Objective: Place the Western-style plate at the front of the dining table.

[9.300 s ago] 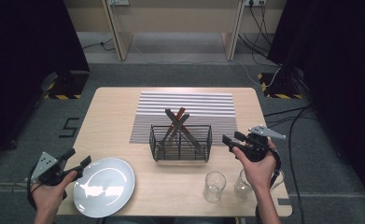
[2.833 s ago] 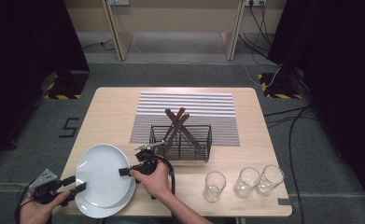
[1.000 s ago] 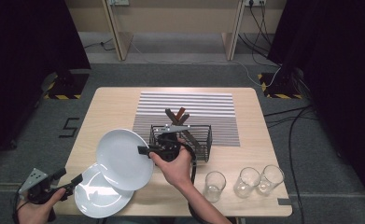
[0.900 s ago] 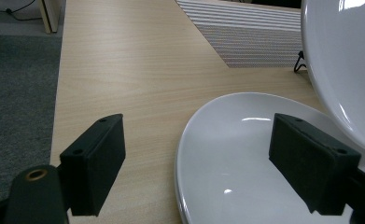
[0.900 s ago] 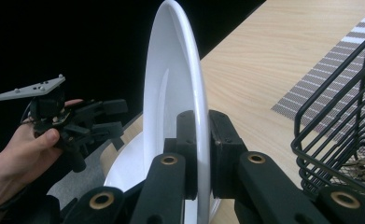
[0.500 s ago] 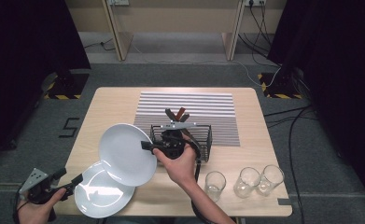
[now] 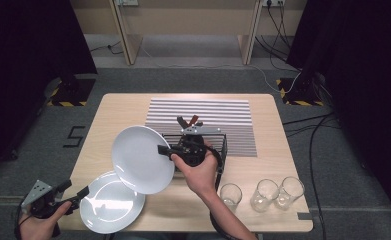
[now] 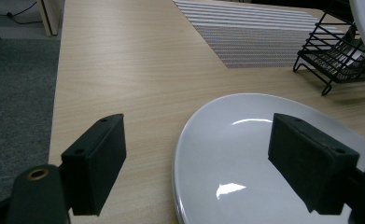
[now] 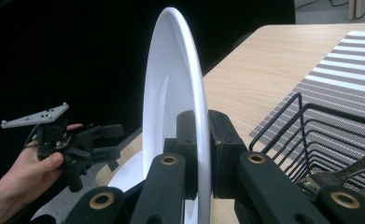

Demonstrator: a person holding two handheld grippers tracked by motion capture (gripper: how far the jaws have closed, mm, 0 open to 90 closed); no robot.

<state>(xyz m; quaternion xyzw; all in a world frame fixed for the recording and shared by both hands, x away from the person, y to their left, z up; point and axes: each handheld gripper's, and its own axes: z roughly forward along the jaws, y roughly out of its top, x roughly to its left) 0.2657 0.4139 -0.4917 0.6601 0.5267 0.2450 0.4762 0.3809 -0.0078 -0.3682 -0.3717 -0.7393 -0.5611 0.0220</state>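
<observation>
My right gripper [image 7: 164, 150] is shut on the right rim of a white plate [image 7: 142, 159], which hangs tilted above the table, just left of a black wire rack [image 7: 222, 145]. In the right gripper view the plate [image 9: 175, 93] stands on edge, pinched between the jaws of my right gripper [image 9: 200, 149]. A second white plate [image 7: 112, 202] lies flat at the front left. My left gripper [image 7: 75, 190] is open at its left rim. In the left gripper view my left gripper [image 8: 203, 163] straddles the rim of the flat plate [image 8: 245, 154], one pad [image 8: 311, 168] over it.
The rack [image 8: 339, 51] holds brown-handled utensils [image 7: 188, 121] and sits on the front edge of a striped mat [image 7: 203, 110]. Three clear glasses [image 7: 229, 194] [image 7: 264, 194] [image 7: 290, 190] stand in a row at the front right. The table edge [image 7: 83, 150] runs close on the left.
My right gripper has carried the held plate a little to the right and farther from me, toward the rack. The left gripper and the flat plate have stayed in place.
</observation>
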